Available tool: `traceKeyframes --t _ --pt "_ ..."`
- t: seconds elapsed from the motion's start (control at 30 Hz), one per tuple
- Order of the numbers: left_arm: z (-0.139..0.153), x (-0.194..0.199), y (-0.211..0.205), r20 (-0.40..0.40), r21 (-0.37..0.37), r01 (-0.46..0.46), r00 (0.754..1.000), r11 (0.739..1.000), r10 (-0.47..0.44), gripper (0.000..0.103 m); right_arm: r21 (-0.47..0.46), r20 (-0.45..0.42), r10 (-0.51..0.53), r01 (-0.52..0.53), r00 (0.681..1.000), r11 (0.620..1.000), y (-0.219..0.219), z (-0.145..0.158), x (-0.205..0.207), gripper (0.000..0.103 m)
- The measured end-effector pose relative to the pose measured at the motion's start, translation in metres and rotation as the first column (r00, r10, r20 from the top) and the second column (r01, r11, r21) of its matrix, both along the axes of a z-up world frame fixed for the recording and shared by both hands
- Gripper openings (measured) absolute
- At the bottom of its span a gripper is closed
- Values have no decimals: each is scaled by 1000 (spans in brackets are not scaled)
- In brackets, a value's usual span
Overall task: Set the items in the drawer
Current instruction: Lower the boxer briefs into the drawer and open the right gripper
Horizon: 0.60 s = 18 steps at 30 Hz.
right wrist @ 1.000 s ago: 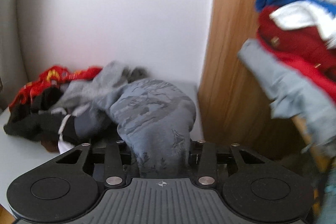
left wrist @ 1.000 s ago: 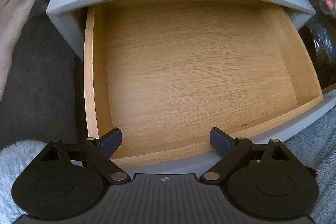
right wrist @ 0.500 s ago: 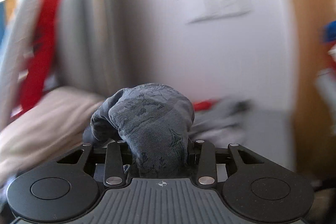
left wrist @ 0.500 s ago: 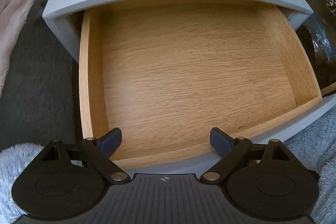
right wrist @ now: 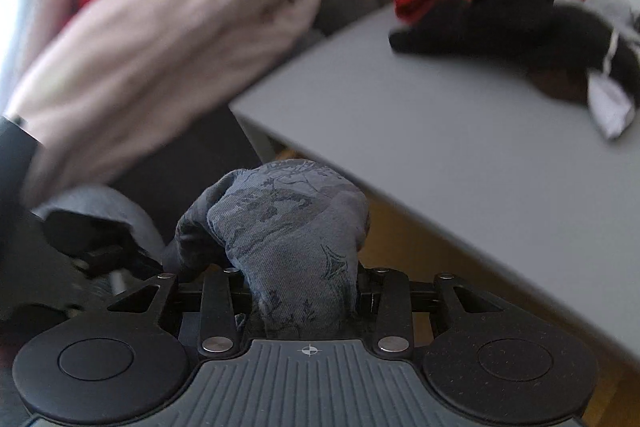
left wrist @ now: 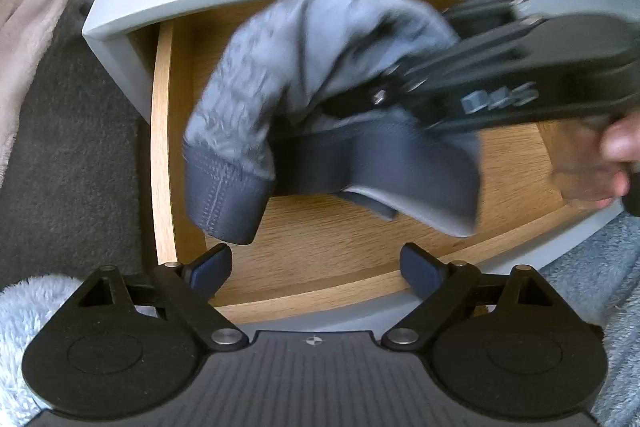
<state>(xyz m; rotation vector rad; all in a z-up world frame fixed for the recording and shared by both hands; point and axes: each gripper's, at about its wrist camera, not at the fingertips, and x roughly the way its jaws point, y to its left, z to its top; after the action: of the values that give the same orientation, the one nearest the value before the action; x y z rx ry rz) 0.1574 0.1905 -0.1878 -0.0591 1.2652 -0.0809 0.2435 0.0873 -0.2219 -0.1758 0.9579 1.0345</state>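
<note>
The left tool (left wrist: pixel 316 265) hangs over the near edge of the open drawer (left wrist: pixel 320 267), its two blue-tipped fingers (left wrist: pixel 212 263) spread wide with nothing between them. Just ahead of those fingers lies the bare oak floor of the drawer, and to their left runs the drawer's side wall.

The right tool (left wrist: pixel 384 95) reaches in from the left tool's upper right, over the drawer, blurred in the left wrist view. It is clamped tight on a grey patterned garment (left wrist: pixel 280 99), which droops from its grip above the drawer floor; a darker ribbed cuff (left wrist: pixel 224 203) hangs lowest, just ahead of the left tool's left finger, and whether it touches the wood I cannot tell. A person's hand (left wrist: pixel 600 159) grips the right tool's handle at the far right.

In the right wrist view the same garment (right wrist: pixel 288 235) bulges forward out of the right tool (right wrist: pixel 308 291), hiding the fingertips. Ahead and to the right of it stretches the grey top of the table (right wrist: pixel 420 131) that houses the drawer, and on that top, well ahead to the right, sits a heap of black and red clothes (right wrist: pixel 520 27) with a white tag. To the upper left of the right tool looms a rolled pale pink blanket (right wrist: pixel 160 47), out of focus
</note>
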Motion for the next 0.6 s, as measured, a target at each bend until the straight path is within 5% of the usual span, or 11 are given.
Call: traceKeyframes --t 0.47,0.6 --pt "1 1 2 6 -8 23 1000 1000 -23 93 -116 143 -42 59 989 992 51 -37 7 33" --pt "0 1 4 9 -13 20 1000 1000 -20 93 -97 110 -130 141 985 985 49 -43 15 34"
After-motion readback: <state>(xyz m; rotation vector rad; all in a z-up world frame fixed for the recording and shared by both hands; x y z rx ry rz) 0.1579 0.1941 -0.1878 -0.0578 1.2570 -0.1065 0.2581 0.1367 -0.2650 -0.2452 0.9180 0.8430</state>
